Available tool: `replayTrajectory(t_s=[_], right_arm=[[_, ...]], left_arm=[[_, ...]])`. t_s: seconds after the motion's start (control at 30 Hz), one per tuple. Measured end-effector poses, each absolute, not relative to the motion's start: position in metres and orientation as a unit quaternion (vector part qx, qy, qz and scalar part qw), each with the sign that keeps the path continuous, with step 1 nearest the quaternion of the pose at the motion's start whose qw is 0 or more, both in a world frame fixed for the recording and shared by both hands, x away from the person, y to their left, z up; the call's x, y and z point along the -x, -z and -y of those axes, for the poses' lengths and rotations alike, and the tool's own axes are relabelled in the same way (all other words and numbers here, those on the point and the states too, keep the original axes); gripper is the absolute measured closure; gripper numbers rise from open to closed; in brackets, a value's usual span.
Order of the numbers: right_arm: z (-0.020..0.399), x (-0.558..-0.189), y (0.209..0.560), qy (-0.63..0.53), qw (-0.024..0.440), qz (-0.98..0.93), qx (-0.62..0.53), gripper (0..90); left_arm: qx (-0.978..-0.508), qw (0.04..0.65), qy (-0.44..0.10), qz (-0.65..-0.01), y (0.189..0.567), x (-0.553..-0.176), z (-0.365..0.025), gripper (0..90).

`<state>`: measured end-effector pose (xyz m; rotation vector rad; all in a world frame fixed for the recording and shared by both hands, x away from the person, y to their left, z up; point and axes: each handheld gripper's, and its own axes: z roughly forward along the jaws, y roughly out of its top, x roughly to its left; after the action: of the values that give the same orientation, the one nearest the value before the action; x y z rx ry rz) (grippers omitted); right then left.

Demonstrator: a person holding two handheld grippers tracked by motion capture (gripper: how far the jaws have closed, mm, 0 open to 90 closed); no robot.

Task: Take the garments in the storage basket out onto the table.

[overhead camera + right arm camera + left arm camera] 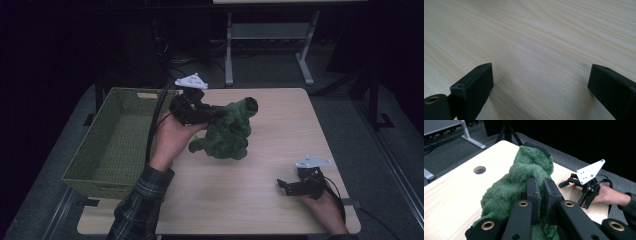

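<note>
A fuzzy green fabric piece (229, 131) hangs over the middle of the wooden table (280, 120), its lower end touching the tabletop. My left gripper (216, 114) is shut on its upper left part, held up by a hand in a plaid sleeve. In the left gripper view the two black jaws pinch a fold of the green fabric (514, 182), my left gripper (542, 192) nearly closed on it. My right gripper (283, 185) rests at the table's front right, open, in a hand. In the right gripper view its jaws stand wide apart over bare wood, my right gripper (541, 80) holding nothing.
A green woven basket (117, 137) stands along the table's left edge. A round cable hole (479, 169) is in the tabletop beyond the fabric. A white table frame (270, 35) stands on the floor behind. My right gripper (569, 183) shows far off in the left gripper view.
</note>
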<state>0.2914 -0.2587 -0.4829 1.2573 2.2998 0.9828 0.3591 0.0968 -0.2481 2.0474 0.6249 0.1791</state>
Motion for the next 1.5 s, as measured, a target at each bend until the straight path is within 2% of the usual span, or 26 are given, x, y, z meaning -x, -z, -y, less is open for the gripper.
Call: replayTrajectory(t_s=[0.77, 0.93, 1.17, 1.3, 1.33, 1.4, 1.5], right_arm=[[0.259, -0.292, 0.483, -0.346, 0.172, -0.81, -0.442, 5.7], [0.259, -0.292, 0.483, -0.346, 0.172, -0.81, -0.442, 5.7], [0.259, -0.291, 0.483, -0.345, 0.171, -0.81, -0.442, 5.5], [0.259, -0.291, 0.483, -0.345, 0.17, -0.81, -0.442, 5.4], [0.259, -0.291, 0.483, -0.345, 0.17, -0.81, -0.442, 5.4], [0.259, -0.291, 0.483, -0.345, 0.17, -0.81, -0.442, 5.4], [0.259, -0.291, 0.483, -0.345, 0.171, -0.811, -0.441, 5.4]], left_arm=[[-0.832, 0.476, -0.011, -0.285, 0.356, -0.366, -0.037, 84.4], [-0.842, 0.456, 0.003, -0.289, 0.389, -0.366, -0.026, 84.2], [-0.853, 0.433, -0.005, -0.293, 0.417, -0.372, -0.025, 81.7], [-0.861, 0.419, 0.002, -0.287, 0.419, -0.371, -0.029, 54.9], [-0.865, 0.417, 0.0, -0.279, 0.416, -0.369, -0.032, 54.9], [-0.867, 0.419, -0.005, -0.269, 0.408, -0.364, -0.037, 44.2], [-0.865, 0.43, -0.018, -0.257, 0.397, -0.354, -0.044, 38.1]])
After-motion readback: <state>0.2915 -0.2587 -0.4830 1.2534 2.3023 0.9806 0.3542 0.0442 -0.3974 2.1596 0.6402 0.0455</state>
